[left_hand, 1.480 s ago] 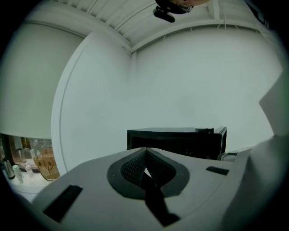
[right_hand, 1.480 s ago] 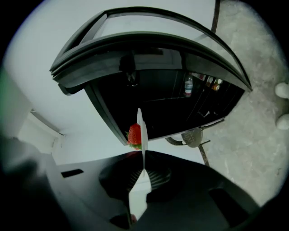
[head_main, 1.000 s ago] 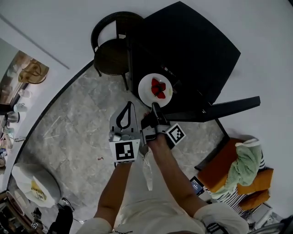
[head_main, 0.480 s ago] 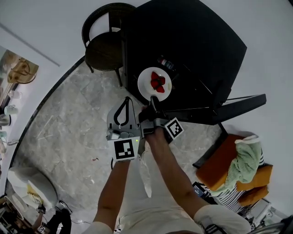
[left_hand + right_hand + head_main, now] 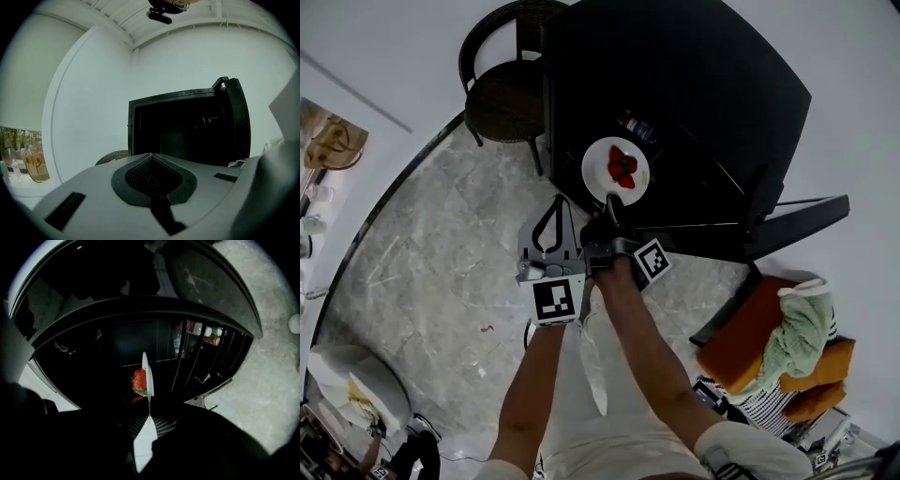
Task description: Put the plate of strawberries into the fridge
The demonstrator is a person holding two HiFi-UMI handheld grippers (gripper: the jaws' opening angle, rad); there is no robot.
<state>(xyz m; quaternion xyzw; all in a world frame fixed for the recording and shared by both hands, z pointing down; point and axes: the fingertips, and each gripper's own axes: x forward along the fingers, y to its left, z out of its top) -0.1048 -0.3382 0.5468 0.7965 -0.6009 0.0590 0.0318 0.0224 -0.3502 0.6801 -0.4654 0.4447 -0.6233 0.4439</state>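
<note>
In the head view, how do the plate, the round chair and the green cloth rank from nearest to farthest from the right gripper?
1. plate, held in the right gripper, just ahead.
2. round chair, upper left.
3. green cloth, far lower right.

I take this for a lived-in room of a home: a black fridge [image 5: 694,84] stands at the white wall [image 5: 394,47] beside 1 round woven chair [image 5: 502,103], on a grey marble-tile floor [image 5: 441,253]. Clothes [image 5: 802,333] lie heaped on an orange seat [image 5: 741,342] near the fridge's open door [image 5: 787,220].
</note>
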